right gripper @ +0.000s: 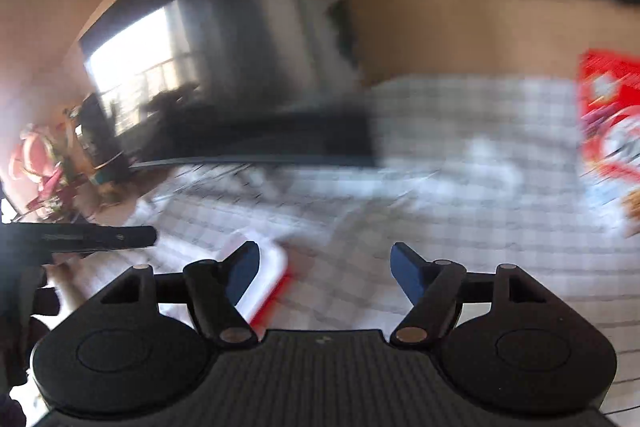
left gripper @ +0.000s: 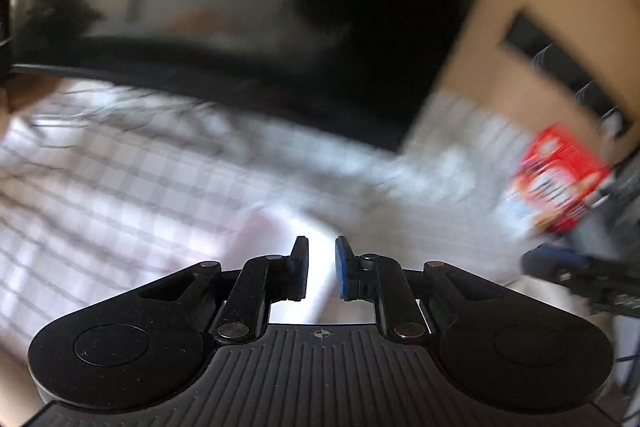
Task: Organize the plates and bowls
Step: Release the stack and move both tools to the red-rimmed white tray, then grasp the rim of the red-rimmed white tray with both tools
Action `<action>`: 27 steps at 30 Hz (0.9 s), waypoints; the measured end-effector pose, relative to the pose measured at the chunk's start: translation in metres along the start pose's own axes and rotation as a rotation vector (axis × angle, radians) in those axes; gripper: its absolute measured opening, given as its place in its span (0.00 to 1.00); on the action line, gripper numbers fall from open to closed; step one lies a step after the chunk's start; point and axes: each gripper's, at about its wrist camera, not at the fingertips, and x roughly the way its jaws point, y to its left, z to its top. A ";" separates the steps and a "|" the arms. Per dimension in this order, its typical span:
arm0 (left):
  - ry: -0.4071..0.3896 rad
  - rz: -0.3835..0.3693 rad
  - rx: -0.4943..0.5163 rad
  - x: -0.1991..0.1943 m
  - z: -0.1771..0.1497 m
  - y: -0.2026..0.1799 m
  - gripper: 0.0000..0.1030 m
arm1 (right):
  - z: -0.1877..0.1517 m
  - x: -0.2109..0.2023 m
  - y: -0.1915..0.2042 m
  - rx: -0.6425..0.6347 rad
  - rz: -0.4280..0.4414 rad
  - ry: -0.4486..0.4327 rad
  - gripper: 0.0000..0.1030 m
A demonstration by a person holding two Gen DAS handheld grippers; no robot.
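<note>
Two grippers hang over a desk draped in a checked cloth, both views heavily blurred. Our left gripper has its fingers drawn narrow, with nothing that we can see between them. Our right gripper has its fingers spread wide and empty. Just below its left finger lies what looks like a white plate with a red rim, flat on the cloth. One red printed box stands at the right, and a dark screen rises behind.
</note>
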 end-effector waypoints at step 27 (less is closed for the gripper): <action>0.317 -0.095 -0.072 0.134 -0.041 0.059 0.22 | -0.064 0.160 0.014 0.139 -0.023 0.326 0.18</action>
